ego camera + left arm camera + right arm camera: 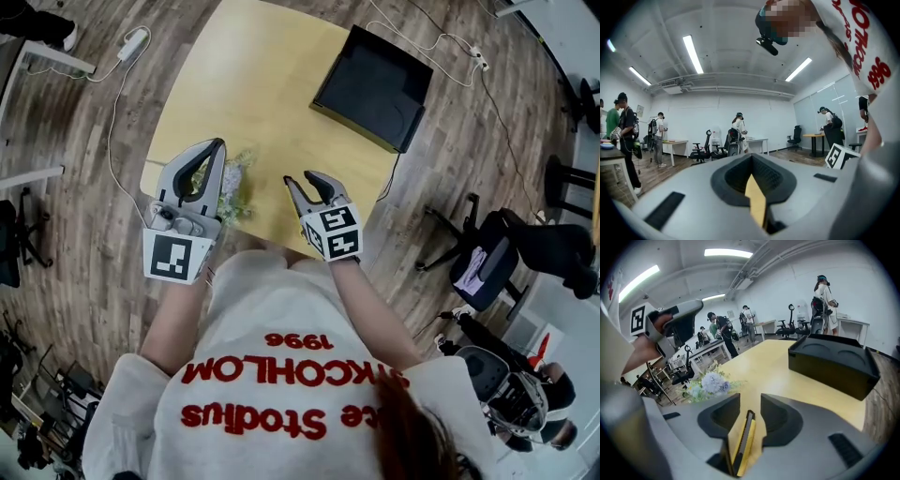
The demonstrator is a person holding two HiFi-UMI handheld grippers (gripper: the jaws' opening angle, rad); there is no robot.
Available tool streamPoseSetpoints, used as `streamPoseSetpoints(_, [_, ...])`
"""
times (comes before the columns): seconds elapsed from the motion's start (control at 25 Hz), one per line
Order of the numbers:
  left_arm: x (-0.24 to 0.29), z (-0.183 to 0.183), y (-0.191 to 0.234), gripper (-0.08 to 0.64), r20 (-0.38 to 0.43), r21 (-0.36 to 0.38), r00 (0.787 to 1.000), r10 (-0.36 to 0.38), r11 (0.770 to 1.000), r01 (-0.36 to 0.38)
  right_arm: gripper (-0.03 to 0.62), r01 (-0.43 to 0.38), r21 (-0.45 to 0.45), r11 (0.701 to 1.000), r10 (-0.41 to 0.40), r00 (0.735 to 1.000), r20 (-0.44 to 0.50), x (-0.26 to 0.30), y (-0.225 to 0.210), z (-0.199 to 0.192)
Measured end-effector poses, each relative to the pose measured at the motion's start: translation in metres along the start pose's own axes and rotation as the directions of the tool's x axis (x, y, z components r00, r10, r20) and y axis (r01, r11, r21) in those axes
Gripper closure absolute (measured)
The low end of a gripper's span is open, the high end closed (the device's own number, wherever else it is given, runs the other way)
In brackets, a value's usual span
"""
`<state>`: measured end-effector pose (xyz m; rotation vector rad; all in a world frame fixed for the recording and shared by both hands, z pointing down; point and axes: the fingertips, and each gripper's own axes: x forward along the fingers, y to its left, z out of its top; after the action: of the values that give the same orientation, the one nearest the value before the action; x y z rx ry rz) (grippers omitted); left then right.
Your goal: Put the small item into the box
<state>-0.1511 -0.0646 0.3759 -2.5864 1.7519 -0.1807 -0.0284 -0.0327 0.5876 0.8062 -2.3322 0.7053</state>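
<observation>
One table (272,84): a pale yellow wooden top is seen from above, stood on a plank floor (75,187).
Box (372,86): black, low and squarish, it is set at the table's far right corner; whether it is lidded cannot be told.
Left gripper (217,143): grey, it is held at the table's near left edge; its jaws are pressed together, and nothing is caught between them.
Right gripper (302,178): it is held over the near edge, to the right of the other one; its jaws are parted, and only bare table top is seen through the gap.
Flower bunch (234,185): small, with pale blue and white blooms among green leaves, it is laid on the table just beside the left gripper, partly covered by it in the head view. It is gripped by neither tool and lies well apart from the box, outside it.
</observation>
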Motion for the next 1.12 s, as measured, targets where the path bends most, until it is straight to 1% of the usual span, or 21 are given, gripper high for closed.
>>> streamPoseSetpoints(0.16, [0.000,-0.010,-0.009,0.554,-0.028,0.011,0.999,-0.028,1.000,0.028,0.420,0.015,-0.036,0.999,-0.018,0.996,-0.087,0.019,0.005,-0.027])
streamPoseSetpoints(0.32, [0.003,-0.019,-0.018,0.554,-0.040,-0.013,0.999,-0.034,0.999,0.034,0.374,0.035,-0.056,0.998,-0.044,0.985,-0.167,0.027,0.008,-0.053])
streamPoseSetpoints(0.44, [0.003,-0.025,-0.020,0.554,-0.056,-0.035,0.998,-0.041,0.999,0.039,0.351,0.054,-0.069,0.996,-0.066,0.979,-0.192,0.029,0.012,-0.061])
streamPoseSetpoints(0.64, [0.004,-0.032,-0.019,0.554,-0.070,-0.050,0.996,-0.047,0.998,0.043,0.348,0.095,-0.090,0.991,-0.111,0.973,-0.203,0.035,0.012,-0.066])
streamPoseSetpoints(0.72, [0.004,-0.034,-0.018,0.554,-0.076,-0.055,0.996,-0.047,0.998,0.043,0.364,0.118,-0.099,0.988,-0.136,0.970,-0.202,0.035,0.009,-0.066])
streamPoseSetpoints(0.8, [0.003,-0.036,-0.018,0.554,-0.082,-0.058,0.995,-0.048,0.997,0.043,0.416,0.141,-0.114,0.984,-0.161,0.966,-0.200,0.034,0.005,-0.065])
streamPoseSetpoints(1.0, [0.005,-0.035,-0.016,0.554,-0.074,-0.071,0.996,-0.056,0.996,0.051,0.439,0.152,-0.127,0.980,-0.175,0.965,-0.195,0.033,0.001,-0.065])
streamPoseSetpoints(1.12, [0.005,-0.033,-0.015,0.554,-0.068,-0.066,0.996,-0.055,0.997,0.050,0.459,0.145,-0.095,0.985,-0.160,0.971,-0.175,0.032,0.000,-0.063])
